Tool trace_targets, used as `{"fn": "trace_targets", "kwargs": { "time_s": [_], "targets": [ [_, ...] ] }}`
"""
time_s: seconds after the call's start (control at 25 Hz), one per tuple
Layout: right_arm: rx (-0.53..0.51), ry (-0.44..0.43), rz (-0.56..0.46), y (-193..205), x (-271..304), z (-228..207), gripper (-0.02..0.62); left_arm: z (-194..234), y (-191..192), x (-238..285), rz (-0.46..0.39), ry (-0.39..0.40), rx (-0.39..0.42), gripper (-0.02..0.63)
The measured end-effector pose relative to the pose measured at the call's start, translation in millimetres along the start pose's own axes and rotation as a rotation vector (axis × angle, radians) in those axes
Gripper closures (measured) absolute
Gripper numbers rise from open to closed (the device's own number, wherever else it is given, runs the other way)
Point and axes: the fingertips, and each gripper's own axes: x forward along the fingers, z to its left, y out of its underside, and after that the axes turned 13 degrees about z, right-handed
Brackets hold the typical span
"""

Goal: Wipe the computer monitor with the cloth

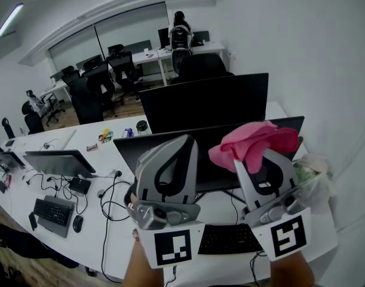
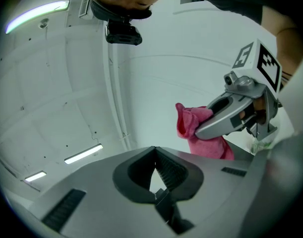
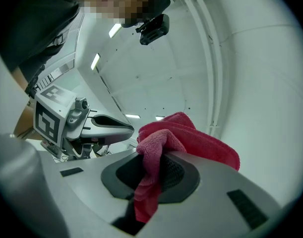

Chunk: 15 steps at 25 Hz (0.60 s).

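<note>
A pink cloth (image 1: 254, 141) is pinched in my right gripper (image 1: 254, 154), bunched above the jaw tips; in the right gripper view the cloth (image 3: 161, 148) hangs down between the shut jaws of the right gripper (image 3: 153, 155). My left gripper (image 1: 185, 141) is held up beside it, jaws closed with nothing in them; its own view aims at the ceiling, tips meeting at the left gripper (image 2: 154, 150). Behind both grippers stands a dark monitor (image 1: 128, 151), with a second monitor (image 1: 206, 103) behind it. Both screens are off.
A black keyboard (image 1: 227, 239) lies under the grippers on the white desk (image 1: 119, 226). A plastic bag (image 1: 313, 175) sits at the right. Left are another monitor (image 1: 60, 160), keyboard (image 1: 54, 214), mouse (image 1: 77, 223) and cables. Office chairs (image 1: 92, 91) stand beyond.
</note>
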Motion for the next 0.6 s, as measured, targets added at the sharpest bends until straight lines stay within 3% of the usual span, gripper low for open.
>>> {"fn": "trace_targets", "kwargs": {
  "time_s": [0.6],
  "targets": [
    [-0.043, 0.024, -0.065, -28, -17, 1, 0.532, 7, -18, -10, -0.042, -0.019, 0.009, 0.603]
  ]
}}
